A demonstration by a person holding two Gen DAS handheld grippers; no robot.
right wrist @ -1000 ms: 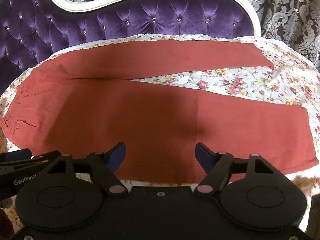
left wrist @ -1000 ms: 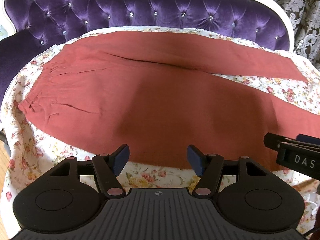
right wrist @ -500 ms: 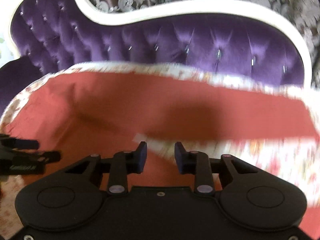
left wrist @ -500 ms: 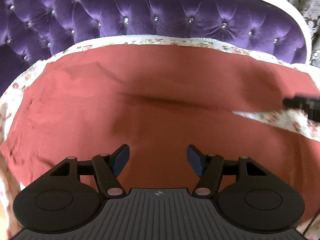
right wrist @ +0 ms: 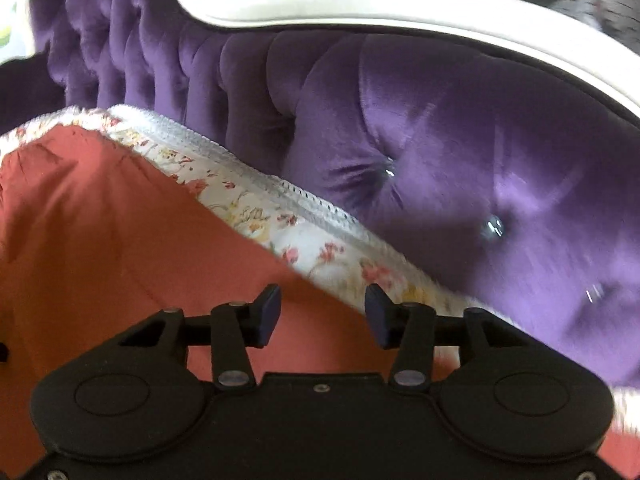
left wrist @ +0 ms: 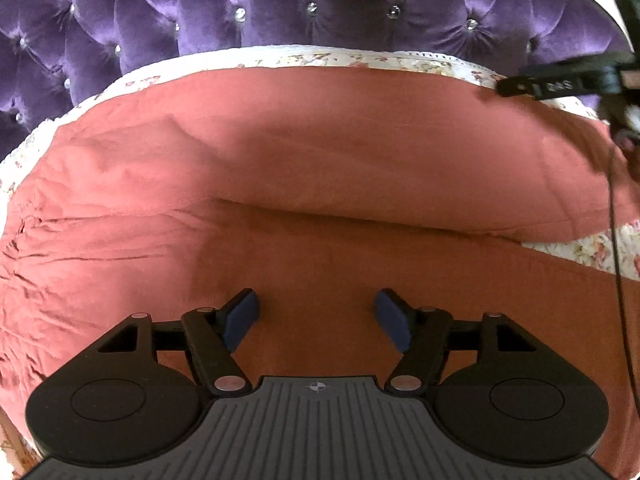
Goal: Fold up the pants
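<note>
Rust-red pants (left wrist: 304, 168) lie spread flat on a floral sheet (left wrist: 592, 246), waist to the left, two legs running right with a crease between them. My left gripper (left wrist: 316, 316) is open and empty, low over the near leg close to the crotch. My right gripper (right wrist: 322, 310) is open and empty at the far edge of the pants (right wrist: 100, 240), where the cloth meets the sheet (right wrist: 304, 236). The right gripper also shows in the left wrist view (left wrist: 560, 80) at the upper right, over the far leg's edge.
A tufted purple velvet headboard (left wrist: 304, 4) with a white frame (right wrist: 400, 8) rises right behind the sheet's far edge. A black cable (left wrist: 618, 280) hangs down the right side of the left wrist view.
Both grippers moved forward over the pants toward the headboard. The right one swung to the far edge of the far leg and opened wider than half a second ago. The left stayed open.
</note>
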